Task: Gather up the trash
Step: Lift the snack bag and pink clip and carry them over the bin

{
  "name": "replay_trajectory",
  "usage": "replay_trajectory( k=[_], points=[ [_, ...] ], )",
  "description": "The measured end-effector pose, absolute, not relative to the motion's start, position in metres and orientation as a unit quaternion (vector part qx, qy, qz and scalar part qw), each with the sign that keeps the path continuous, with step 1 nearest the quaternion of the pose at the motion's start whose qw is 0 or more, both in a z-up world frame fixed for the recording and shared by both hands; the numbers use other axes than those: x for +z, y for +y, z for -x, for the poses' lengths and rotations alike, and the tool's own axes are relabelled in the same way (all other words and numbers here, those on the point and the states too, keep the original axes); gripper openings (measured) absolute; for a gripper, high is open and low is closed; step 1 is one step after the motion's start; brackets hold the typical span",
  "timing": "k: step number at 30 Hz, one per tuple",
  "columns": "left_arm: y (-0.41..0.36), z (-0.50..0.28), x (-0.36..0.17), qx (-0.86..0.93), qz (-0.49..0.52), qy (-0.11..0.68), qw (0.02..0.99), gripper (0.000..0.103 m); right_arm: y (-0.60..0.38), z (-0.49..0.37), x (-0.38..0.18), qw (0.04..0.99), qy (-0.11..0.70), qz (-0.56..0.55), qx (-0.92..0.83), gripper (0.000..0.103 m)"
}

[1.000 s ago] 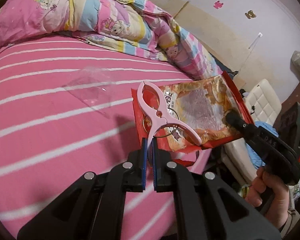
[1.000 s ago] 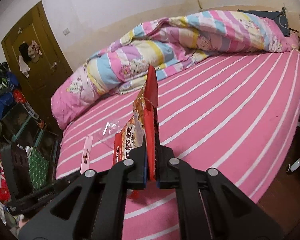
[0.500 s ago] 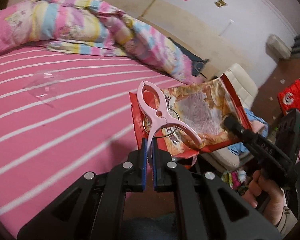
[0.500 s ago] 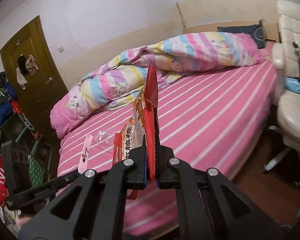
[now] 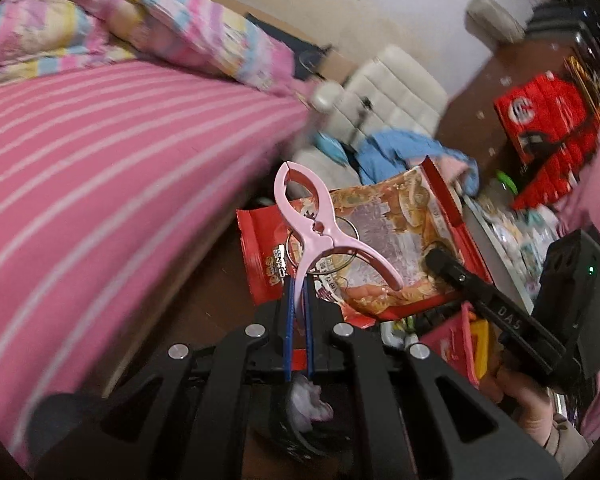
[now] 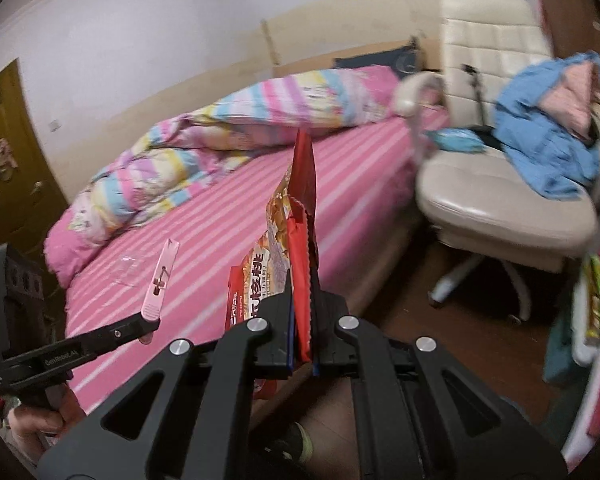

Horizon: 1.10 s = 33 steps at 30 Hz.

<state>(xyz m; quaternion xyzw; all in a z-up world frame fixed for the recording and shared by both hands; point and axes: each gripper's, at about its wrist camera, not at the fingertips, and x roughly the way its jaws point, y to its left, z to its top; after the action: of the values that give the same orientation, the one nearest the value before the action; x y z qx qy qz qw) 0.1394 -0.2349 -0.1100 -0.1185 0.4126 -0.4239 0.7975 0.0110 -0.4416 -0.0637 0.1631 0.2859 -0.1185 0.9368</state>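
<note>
Left gripper [image 5: 298, 312] pinches pink clip [image 5: 320, 232]; snack bag [image 5: 384, 240] beyond

One snack bag [image 5: 384, 240], one pink clip [image 5: 320, 232], two hand-held grippers.

Pink clip [image 5: 320, 236] and snack bag [image 5: 400, 248] now off the bed [image 5: 100, 160], over floor.

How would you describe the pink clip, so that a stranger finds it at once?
Start at the pink striped bed, then look past its edge to the red snack bag held in the air. The pink clip stands before that bag, one handle pinched in the left claw. Unlike the bag, it is plain, hard, scissor-shaped plastic.
</note>
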Motion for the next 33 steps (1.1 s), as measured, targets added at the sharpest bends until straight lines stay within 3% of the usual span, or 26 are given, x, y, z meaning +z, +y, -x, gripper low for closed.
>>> replay_trajectory(
  k=[14,33],
  points=[
    [-0.354,-0.09,-0.192,-0.489,0.032,0.51,0.707,0.004,-0.527,0.093,-0.153,0.877,0.363,-0.206,-0.237,0.006],
    [-0.465,-0.037,-0.299,-0.519,-0.141,0.593,0.599,0.004,-0.567,0.14,-0.24,0.818,0.432,-0.24,-0.293,0.006]
  ],
)
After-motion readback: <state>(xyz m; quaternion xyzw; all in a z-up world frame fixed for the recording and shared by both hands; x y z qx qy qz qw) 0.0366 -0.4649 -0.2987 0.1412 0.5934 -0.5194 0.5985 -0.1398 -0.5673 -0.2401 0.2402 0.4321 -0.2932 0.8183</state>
